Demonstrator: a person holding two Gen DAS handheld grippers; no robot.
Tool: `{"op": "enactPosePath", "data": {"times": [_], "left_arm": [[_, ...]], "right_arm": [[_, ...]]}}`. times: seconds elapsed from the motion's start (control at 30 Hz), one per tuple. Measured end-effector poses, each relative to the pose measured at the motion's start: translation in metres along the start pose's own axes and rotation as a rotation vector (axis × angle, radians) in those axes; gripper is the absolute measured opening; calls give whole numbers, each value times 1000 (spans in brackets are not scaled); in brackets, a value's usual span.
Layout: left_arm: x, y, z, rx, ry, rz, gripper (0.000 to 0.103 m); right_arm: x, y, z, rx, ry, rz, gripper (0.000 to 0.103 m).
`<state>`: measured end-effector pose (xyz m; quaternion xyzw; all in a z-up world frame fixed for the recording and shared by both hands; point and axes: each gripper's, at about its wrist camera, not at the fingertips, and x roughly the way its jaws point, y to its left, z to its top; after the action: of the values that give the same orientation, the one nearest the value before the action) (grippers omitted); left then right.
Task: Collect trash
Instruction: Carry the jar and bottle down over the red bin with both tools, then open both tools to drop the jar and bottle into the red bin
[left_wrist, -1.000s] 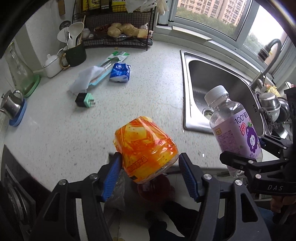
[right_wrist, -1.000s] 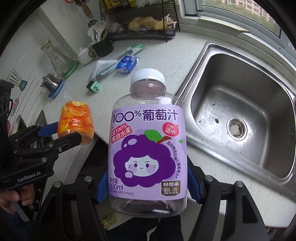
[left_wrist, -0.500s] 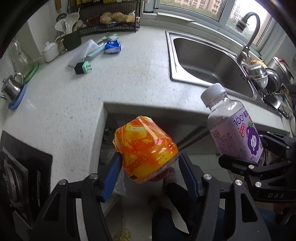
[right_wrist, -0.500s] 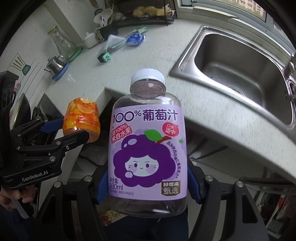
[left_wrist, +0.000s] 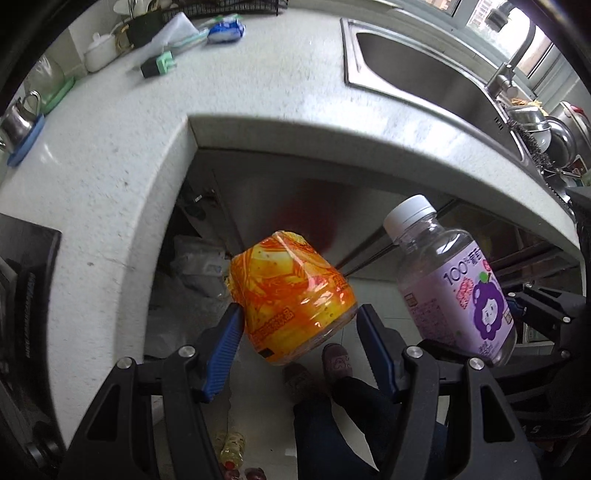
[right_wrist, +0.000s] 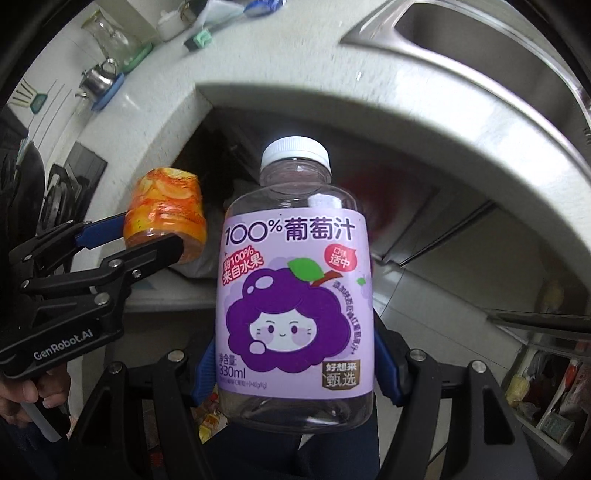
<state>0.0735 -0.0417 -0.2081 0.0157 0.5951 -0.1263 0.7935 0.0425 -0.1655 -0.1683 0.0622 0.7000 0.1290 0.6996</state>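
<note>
Left claw (left_wrist: 299, 328) pinches an orange jar (left_wrist: 291, 295), right claw (right_wrist: 295, 369) a purple bottle (right_wrist: 295, 291), both off the bench (left_wrist: 110, 155) over the floor; grips should hold until above a bin.

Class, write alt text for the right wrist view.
The right claw grips a clear, empty grape-juice bottle with a purple label and white cap. Beside it, the left claw holds an orange wrapped container, below the white countertop edge.
</note>
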Motion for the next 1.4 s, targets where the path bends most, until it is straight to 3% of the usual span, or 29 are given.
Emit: {"op": "enactPosePath", "data": {"times": [0.17,0.37,0.63,0.9,1.1,1.4], "left_arm": [[63,-4,0,-3,62,54,61],[147,7,-6,-19,115,28,61],[271,29,-33,-13,194,-10,61],[379,38,-58,28,244,4,61],[417,38,-64,35,261,16,61],[431,34,-59,30,276,-2,62]], "right_arm": [[55,-20,7,19,68,22,66],[144,-54,16,28,145,27,66],[242,-89,29,-87,140,-7,66],[338,-104,25,-192,159,-18,66],[378,-118,25,-214,157,-30,66],[394,-114,26,-242,183,-40,67]]}}
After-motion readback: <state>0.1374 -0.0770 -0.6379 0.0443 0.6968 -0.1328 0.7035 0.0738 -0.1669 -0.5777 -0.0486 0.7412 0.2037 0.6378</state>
